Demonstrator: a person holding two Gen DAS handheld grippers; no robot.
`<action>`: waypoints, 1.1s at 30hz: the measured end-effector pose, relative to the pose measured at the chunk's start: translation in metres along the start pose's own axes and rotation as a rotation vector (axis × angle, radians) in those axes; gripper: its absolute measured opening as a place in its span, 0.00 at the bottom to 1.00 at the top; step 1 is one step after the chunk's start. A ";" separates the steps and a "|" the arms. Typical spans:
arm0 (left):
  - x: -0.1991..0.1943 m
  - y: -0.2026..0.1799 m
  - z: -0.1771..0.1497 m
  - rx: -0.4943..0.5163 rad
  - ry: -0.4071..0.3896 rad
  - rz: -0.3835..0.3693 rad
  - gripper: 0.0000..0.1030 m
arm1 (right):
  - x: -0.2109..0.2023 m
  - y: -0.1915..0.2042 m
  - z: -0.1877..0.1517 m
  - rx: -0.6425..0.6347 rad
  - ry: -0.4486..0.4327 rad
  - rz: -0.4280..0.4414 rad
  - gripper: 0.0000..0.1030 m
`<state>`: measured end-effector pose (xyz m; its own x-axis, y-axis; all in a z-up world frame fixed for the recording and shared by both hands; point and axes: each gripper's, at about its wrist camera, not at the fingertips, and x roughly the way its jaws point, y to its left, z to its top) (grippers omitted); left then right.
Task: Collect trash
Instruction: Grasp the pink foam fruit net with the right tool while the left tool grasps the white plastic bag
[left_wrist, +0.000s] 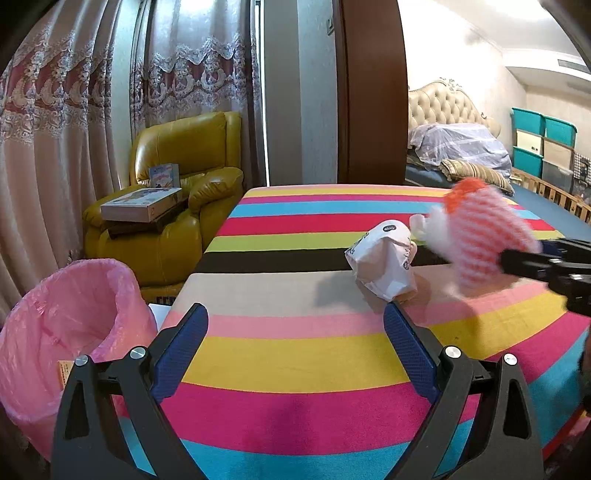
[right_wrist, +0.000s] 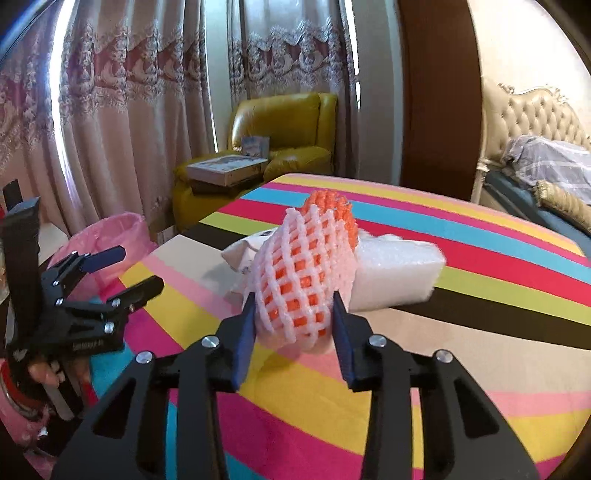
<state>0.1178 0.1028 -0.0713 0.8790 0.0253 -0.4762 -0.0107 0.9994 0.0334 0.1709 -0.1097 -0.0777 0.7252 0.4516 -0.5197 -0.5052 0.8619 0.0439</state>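
Two grippers logged | our right gripper (right_wrist: 293, 314) clamps foam fruit net (right_wrist: 303, 273), mid-frame above striped table (right_wrist: 480, 369) | our left gripper (left_wrist: 295, 328) spread wide, empty | pink-lined bin (left_wrist: 74, 295) lower left | paper bag (left_wrist: 384, 258) beside net.

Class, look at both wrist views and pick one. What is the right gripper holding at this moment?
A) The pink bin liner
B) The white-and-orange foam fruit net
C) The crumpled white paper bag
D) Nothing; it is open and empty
B: in the right wrist view the right gripper has its fingers pressed on both sides of the foam fruit net, while the paper bag lies on the striped cloth.
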 end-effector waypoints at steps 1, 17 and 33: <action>0.000 0.000 0.000 0.002 0.003 0.001 0.87 | -0.007 -0.003 -0.002 -0.002 -0.012 -0.014 0.36; 0.030 -0.027 0.021 0.008 0.205 -0.075 0.87 | -0.049 -0.055 -0.016 0.115 -0.127 -0.071 0.36; 0.111 -0.075 0.052 -0.011 0.337 -0.132 0.55 | -0.050 -0.054 -0.018 0.095 -0.123 -0.064 0.37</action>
<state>0.2409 0.0294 -0.0808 0.6662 -0.0993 -0.7391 0.0859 0.9947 -0.0562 0.1531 -0.1831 -0.0697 0.8091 0.4151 -0.4159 -0.4140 0.9050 0.0979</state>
